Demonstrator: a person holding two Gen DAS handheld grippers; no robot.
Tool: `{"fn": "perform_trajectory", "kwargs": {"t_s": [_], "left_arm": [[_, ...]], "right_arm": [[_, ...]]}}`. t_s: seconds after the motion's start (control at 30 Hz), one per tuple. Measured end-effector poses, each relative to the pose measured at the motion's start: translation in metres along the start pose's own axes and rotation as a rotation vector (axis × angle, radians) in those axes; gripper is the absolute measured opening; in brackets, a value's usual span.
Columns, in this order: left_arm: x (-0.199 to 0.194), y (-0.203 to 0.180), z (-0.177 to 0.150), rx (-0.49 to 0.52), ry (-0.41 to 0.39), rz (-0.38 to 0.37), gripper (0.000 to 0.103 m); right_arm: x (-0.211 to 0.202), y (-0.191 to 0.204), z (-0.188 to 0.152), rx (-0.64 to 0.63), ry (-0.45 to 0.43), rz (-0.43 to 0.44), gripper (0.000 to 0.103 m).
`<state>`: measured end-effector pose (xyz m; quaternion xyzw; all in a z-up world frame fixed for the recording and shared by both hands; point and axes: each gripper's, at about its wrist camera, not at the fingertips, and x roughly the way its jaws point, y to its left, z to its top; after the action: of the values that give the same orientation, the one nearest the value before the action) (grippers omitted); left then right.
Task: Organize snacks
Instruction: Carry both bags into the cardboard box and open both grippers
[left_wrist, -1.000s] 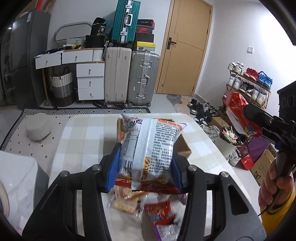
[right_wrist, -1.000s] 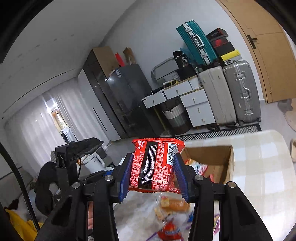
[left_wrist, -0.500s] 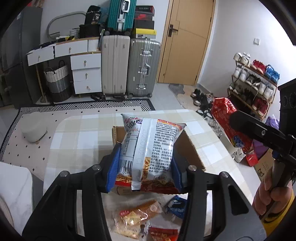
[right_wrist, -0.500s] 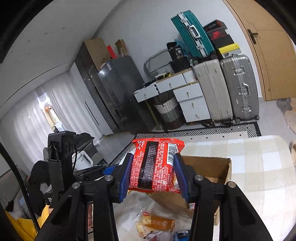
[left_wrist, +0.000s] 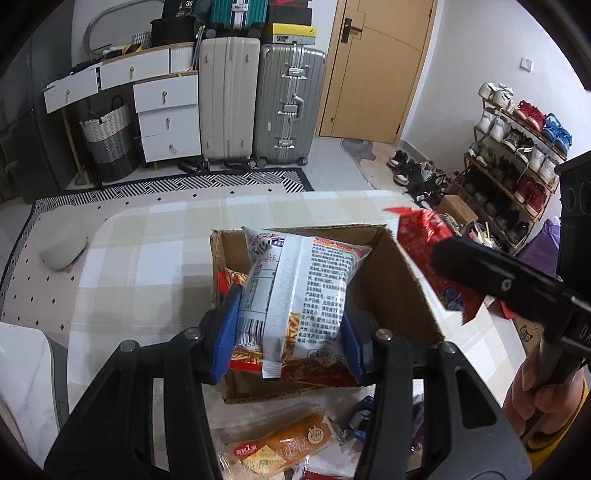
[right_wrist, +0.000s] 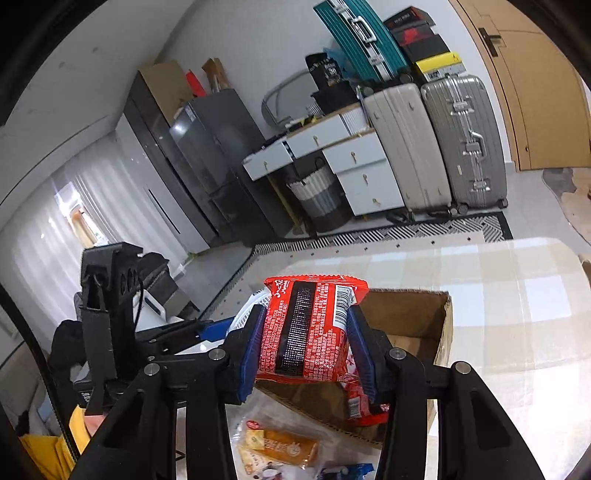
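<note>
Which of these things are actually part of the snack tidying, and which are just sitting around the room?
Part of the job:
- white snack bag in the left gripper
- red snack packet in the right gripper
- cardboard box
- orange packet loose on the table

Just lying about:
- suitcases
- white drawers
- woven basket
- shoe rack

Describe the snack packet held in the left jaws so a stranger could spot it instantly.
Start at the checked table and find the open cardboard box on it. Directly over the box, the left gripper clamps a white packet printed with black text and pictured fries; the other held packet nearby is red.
</note>
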<state>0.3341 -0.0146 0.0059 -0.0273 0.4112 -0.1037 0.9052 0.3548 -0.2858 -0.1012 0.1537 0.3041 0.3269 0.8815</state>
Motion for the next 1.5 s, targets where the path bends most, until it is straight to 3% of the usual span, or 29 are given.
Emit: {"fn": "perform_trajectory", "kwargs": {"t_s": [0.4,0.73,1.0,1.2,1.33,1.5], "left_arm": [[0.061,0.006,0.004,-0.002,0.06,0.022,0.046],[0.083,0.004,-0.005,0.008,0.073,0.031,0.046],[0.077,-0.004,-0.024,0.022,0.084,0.028,0.046],[0.072,-0.003,-0.029,0.018,0.088,0.022,0.061],[0.062,0.0,-0.031,-0.002,0.071,0.025,0.062],[0.046,0.003,-0.033,-0.016,0.045,0.026,0.07]], "right_arm": [[0.034,-0.016,-0.015,-0.005,0.085,-0.094,0.045],[0.049,-0.022,-0.027,0.011,0.141,-0.132,0.045],[0.049,-0.023,-0.031,0.016,0.152,-0.142,0.045],[0.051,-0.026,-0.033,0.038,0.169,-0.147,0.045],[0.051,-0.026,-0.035,0.04,0.17,-0.151,0.045],[0.049,-0.023,-0.035,0.04,0.171,-0.155,0.045]]}}
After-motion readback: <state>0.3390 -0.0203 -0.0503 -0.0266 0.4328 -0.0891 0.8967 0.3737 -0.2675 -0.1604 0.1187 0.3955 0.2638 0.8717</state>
